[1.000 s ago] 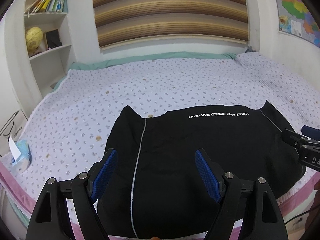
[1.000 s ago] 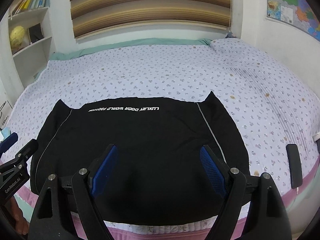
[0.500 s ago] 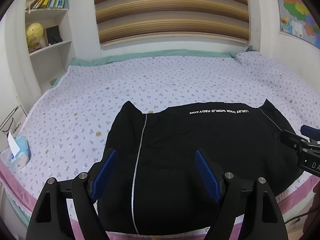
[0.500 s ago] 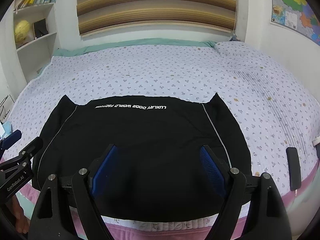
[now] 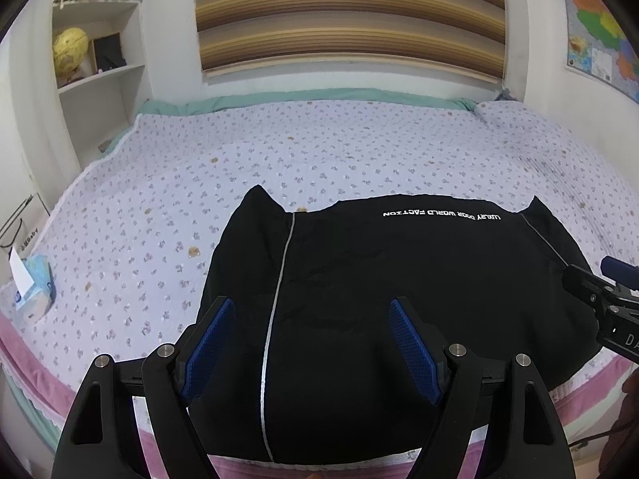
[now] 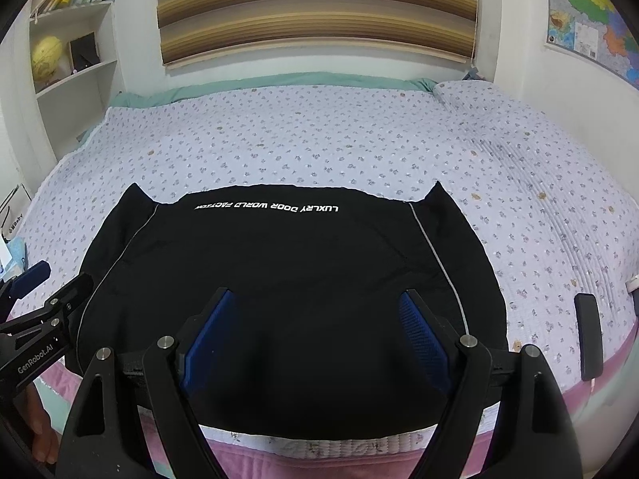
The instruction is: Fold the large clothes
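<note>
A black garment (image 5: 391, 279) (image 6: 287, 275) lies folded flat at the near edge of the bed, with white lettering along its far edge and a thin grey stripe near each side. My left gripper (image 5: 309, 307) hovers open above its left part, over the left stripe. My right gripper (image 6: 315, 299) hovers open above its right half. Nothing sits between either pair of blue pads. The right gripper shows at the right edge of the left wrist view, and the left gripper at the left edge of the right wrist view.
The bed (image 5: 359, 151) wears a lilac flowered quilt over pink sheeting. A tissue pack (image 5: 34, 285) lies at its left edge, and a black phone (image 6: 588, 335) at its right edge. White shelves (image 5: 100, 76) stand far left, a map (image 6: 591, 16) hangs right.
Both views have shifted slightly, so the garment sits a little lower and more of its near edge and the pink sheeting shows. Both grippers stay open over it.
</note>
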The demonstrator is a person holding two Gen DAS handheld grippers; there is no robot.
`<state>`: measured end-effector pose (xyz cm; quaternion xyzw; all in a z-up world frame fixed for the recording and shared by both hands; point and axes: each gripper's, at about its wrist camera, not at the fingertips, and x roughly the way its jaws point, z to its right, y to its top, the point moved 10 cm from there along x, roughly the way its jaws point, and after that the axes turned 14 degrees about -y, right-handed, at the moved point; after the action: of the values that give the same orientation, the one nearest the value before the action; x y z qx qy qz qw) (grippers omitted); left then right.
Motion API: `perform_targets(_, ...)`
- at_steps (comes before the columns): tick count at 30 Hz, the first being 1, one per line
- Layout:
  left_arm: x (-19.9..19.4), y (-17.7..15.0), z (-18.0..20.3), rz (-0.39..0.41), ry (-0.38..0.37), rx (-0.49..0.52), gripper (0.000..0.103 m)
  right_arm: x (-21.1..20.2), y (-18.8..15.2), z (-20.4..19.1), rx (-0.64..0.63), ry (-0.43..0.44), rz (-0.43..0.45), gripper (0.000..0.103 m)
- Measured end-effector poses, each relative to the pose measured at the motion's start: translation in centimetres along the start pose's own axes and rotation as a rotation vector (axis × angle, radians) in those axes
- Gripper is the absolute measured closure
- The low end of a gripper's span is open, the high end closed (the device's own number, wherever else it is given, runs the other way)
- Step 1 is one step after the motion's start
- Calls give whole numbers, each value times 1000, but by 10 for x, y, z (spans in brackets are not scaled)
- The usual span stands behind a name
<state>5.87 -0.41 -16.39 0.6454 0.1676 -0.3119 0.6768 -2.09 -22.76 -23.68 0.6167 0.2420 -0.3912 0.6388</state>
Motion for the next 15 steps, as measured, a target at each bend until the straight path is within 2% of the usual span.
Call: perform_targets(15,-1,-3,5,-10,1,10,22,-2,-3,-2,-8,1,-3,17)
